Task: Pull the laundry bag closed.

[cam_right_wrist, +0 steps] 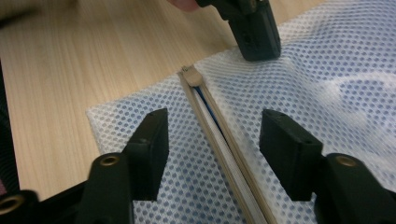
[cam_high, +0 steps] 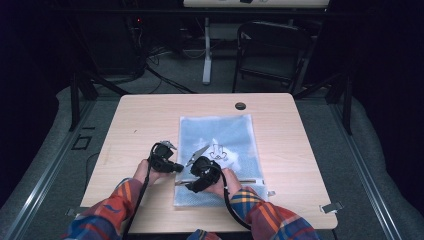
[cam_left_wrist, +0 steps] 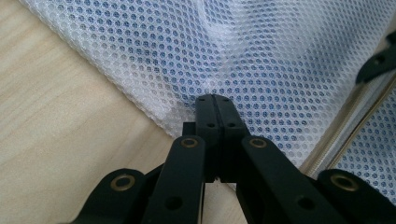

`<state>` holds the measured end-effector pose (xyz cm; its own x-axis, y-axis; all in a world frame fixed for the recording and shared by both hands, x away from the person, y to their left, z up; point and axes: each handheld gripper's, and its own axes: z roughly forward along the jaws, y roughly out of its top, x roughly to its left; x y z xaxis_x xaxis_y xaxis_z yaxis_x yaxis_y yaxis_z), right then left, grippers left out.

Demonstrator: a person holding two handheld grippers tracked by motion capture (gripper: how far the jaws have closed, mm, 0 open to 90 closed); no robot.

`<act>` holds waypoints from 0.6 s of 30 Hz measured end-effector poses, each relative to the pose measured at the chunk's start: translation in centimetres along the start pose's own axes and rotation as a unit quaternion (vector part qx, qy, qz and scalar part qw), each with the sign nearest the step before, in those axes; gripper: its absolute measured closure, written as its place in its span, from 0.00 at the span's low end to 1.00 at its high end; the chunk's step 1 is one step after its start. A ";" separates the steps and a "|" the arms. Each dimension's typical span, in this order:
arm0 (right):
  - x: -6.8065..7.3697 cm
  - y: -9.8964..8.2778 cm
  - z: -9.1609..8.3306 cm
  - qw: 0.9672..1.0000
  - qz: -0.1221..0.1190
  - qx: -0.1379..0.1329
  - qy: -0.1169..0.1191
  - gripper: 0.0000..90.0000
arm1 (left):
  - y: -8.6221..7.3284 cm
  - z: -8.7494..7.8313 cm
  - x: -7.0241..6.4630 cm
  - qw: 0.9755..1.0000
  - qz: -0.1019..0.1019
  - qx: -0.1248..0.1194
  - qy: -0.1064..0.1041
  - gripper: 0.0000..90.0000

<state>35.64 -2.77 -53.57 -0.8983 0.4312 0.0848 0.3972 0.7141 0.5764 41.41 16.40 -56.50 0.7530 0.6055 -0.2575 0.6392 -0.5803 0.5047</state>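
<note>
On the table (cam_high: 280,145), left gripper (cam_left_wrist: 213,105) pinches mesh bag (cam_left_wrist: 261,51) steady; right gripper (cam_right_wrist: 212,135), half-open, straddles zipper (cam_right_wrist: 212,126) to pull it

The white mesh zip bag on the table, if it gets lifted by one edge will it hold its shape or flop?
The white mesh zip bag probably flops: its thin netting already puckers where the left claw pinches its edge. It looks light. The beige zipper likely stays the straightest part.

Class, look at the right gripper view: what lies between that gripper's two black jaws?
The beige zipper of the white mesh bag runs up between the jaws of the right gripper, which stand apart on either side of it, with mesh under them.
</note>
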 end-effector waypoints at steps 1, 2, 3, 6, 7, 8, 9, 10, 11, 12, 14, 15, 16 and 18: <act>0.1 0.1 0.1 1.000 0.000 0.001 0.001 0.54 | 0.0 0.0 0.0 1.000 0.000 0.000 0.000 1.00; 0.1 0.2 0.3 1.000 -0.002 0.001 0.002 0.57 | 0.0 0.0 0.0 1.000 -0.001 -0.001 -0.001 1.00; 0.2 0.3 0.5 1.000 -0.004 0.001 0.003 0.61 | 0.0 0.0 0.0 1.000 -0.003 -0.003 -0.002 1.00; 0.3 0.6 0.8 1.000 -0.004 0.001 0.006 0.66 | -0.1 0.0 0.0 1.000 -0.004 -0.003 -0.002 1.00; 0.4 0.7 1.0 1.000 -0.006 0.001 0.007 0.69 | -0.1 0.0 0.0 1.000 -0.004 -0.004 -0.003 1.00; 0.4 0.8 1.1 1.000 -0.004 0.000 0.007 0.70 | -0.1 0.0 0.1 1.000 -0.004 -0.004 -0.003 1.00; 0.4 0.9 1.2 1.000 -0.006 0.000 0.009 0.72 | -0.1 0.0 0.1 1.000 -0.004 -0.002 -0.004 1.00; 0.4 0.9 1.2 1.000 -0.006 0.000 0.009 0.72 | -0.1 0.0 0.1 1.000 -0.004 -0.002 -0.004 1.00; 0.5 0.9 1.4 1.000 -0.008 0.003 0.009 0.73 | -0.1 0.0 0.1 1.000 -0.005 -0.002 -0.004 1.00; 0.6 1.1 1.7 1.000 -0.010 0.004 0.007 0.74 | -0.1 0.0 0.1 1.000 -0.006 -0.002 -0.004 1.00; 0.6 1.3 1.8 1.000 -0.011 0.005 0.011 0.75 | -0.1 0.0 0.1 1.000 -0.007 -0.002 -0.005 1.00; 0.5 1.4 1.8 1.000 -0.012 0.002 0.009 0.76 | -0.1 0.0 0.1 1.000 -0.005 -0.001 -0.005 1.00; 0.5 1.4 1.8 1.000 -0.012 0.002 0.009 0.76 | -0.1 0.0 0.1 1.000 -0.005 -0.001 -0.005 1.00; 0.5 1.7 2.0 1.000 -0.014 0.001 0.011 0.77 | -0.1 0.0 0.1 1.000 -0.009 -0.003 -0.006 1.00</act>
<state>36.22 -0.25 -54.22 -0.9125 0.3998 0.0862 0.3730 0.7270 0.5765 41.42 16.47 -56.59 0.7429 0.6098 -0.2761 0.6520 -0.5657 0.5049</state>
